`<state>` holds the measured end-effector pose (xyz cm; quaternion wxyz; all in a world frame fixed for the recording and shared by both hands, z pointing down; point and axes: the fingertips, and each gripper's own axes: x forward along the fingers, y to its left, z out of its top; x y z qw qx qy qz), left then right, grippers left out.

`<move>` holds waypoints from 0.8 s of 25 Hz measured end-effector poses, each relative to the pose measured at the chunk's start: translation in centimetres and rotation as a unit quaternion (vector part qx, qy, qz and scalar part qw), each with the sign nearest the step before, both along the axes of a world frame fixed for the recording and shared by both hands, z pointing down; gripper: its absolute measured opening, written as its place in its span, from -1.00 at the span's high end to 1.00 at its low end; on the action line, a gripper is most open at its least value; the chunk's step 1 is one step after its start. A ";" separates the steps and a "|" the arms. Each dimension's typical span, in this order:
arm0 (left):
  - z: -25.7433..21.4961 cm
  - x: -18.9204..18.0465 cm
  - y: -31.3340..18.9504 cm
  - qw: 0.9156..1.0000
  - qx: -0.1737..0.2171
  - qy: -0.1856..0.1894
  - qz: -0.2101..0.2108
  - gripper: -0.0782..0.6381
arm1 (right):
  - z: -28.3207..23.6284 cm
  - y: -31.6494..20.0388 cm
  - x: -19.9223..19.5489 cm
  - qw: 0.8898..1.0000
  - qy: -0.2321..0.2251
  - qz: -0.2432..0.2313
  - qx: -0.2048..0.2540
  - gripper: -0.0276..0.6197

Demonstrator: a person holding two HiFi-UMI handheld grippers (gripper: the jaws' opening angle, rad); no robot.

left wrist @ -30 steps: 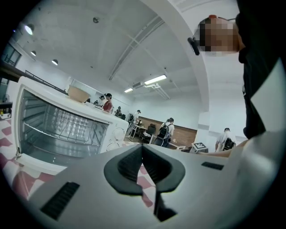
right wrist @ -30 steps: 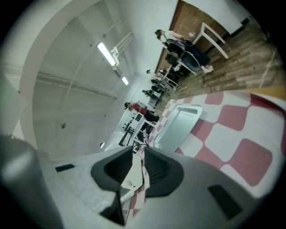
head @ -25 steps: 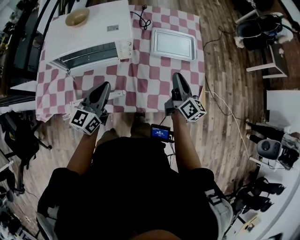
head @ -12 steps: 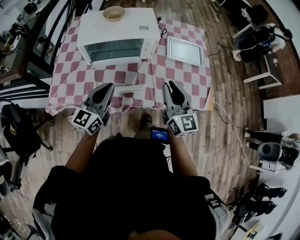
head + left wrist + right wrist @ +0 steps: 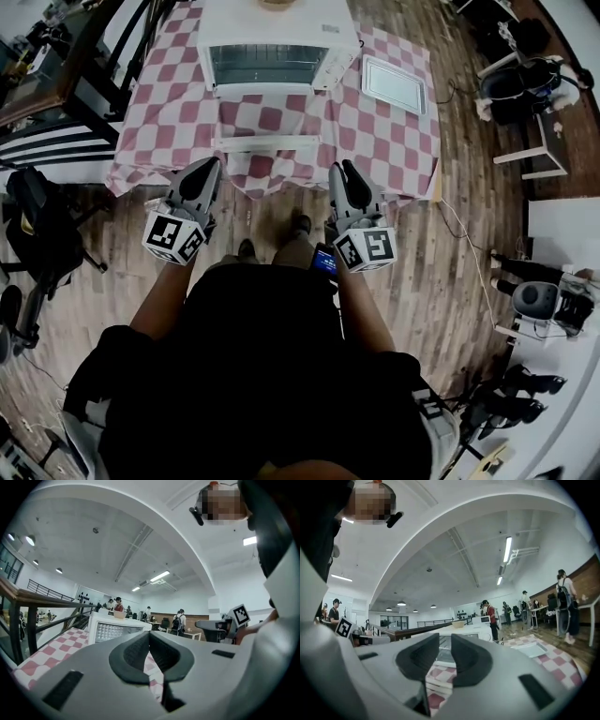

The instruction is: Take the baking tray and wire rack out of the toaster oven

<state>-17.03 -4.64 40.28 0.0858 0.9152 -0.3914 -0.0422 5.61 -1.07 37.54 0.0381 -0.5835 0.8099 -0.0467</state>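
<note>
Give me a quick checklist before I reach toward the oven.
1. Oven door down: ok.
2. Tray out, on the cloth right of the oven: ok.
3. Rack inside: cannot tell.
4. Right claw open, empty: ok.
5. Left claw open: not ok, shut.
6. Claws at the oven: not ok, both short of the cloth.

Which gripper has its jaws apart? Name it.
The right gripper: a clear gap shows between its jaws, with nothing held. The left gripper has its jaws meeting at the tips.
</note>
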 end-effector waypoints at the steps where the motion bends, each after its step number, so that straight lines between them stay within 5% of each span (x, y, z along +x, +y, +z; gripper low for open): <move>1: 0.2 -0.5 0.4 1.000 0.001 -0.003 -0.006 0.81 | 0.2 0.6 -0.2 1.000 0.006 0.002 -0.003 0.66; 6: 0.8 -1.7 1.3 0.999 0.000 -0.008 -0.032 0.81 | 0.8 1.9 -0.6 1.000 0.014 -0.001 -0.011 0.66; 10: 0.3 -1.5 1.9 0.999 0.001 -0.013 -0.033 0.81 | 1.4 1.8 0.4 0.999 -0.035 0.006 -0.029 0.66; 20: 1.0 0.9 3.6 1.000 -0.010 -0.025 0.007 0.81 | 0.8 3.0 1.3 0.998 -0.054 0.013 -0.041 0.66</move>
